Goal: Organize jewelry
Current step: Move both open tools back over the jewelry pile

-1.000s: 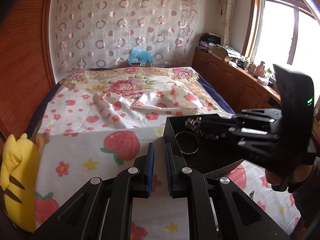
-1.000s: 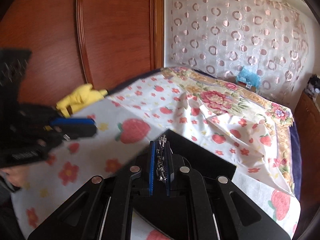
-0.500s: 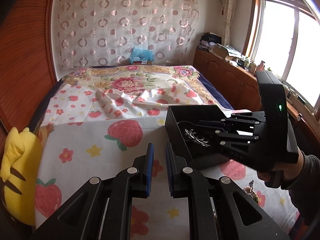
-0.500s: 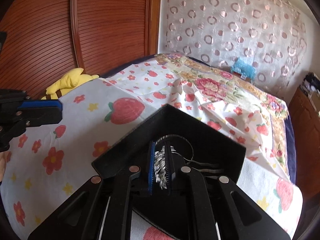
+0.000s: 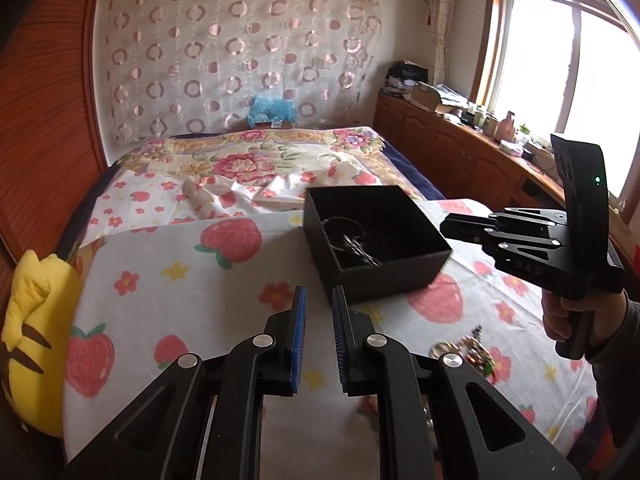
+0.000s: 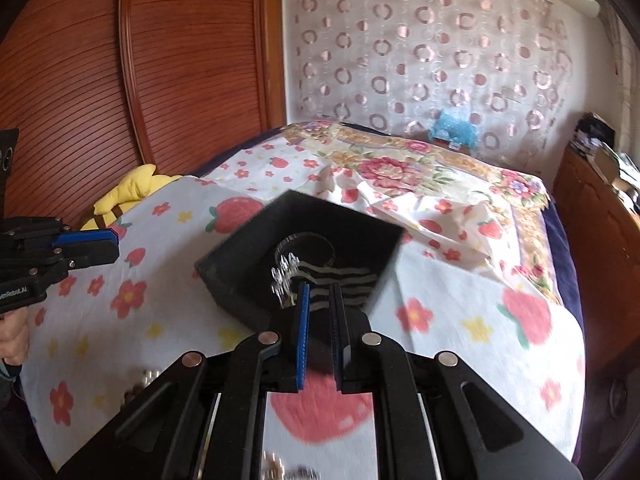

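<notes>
Left wrist view. The left claw (image 5: 319, 300) hangs over the bed (image 5: 168, 292), its blue pads nearly together with a narrow gap and nothing between them. The bed is covered by a white sheet (image 5: 140, 320) printed with strawberries and flowers; a rose-patterned quilt (image 5: 248, 160) lies beyond the black box (image 5: 376, 236), toward the wall. The box sits open on the sheet just ahead and to the right of the left claw. Silver jewelry (image 5: 352, 240), a bangle and chain pieces, lies inside it. To the right of the box the right claw (image 5: 446, 226) is held level by a hand (image 5: 568, 316), its tip just off the box's right rim. More loose jewelry (image 5: 468, 350) lies on the sheet nearer than the box. A yellow plush toy (image 5: 32, 332) sits at the bed's left edge, well apart from the box. A curtain with ring pattern (image 5: 240, 52) covers the wall behind; a wooden cabinet (image 5: 460, 148), cluttered on top, runs under the window (image 5: 560, 64) on the right.

Right wrist view. The picture is blurred. The right claw (image 6: 319, 300) is nearly closed and grips nothing; its tips stand above the box's near wall (image 6: 240, 292). Jewelry (image 6: 296, 264) lies in the box. The left claw (image 6: 108, 244) shows left of the box. A ribbed wooden panel (image 6: 180, 60) stands behind.
</notes>
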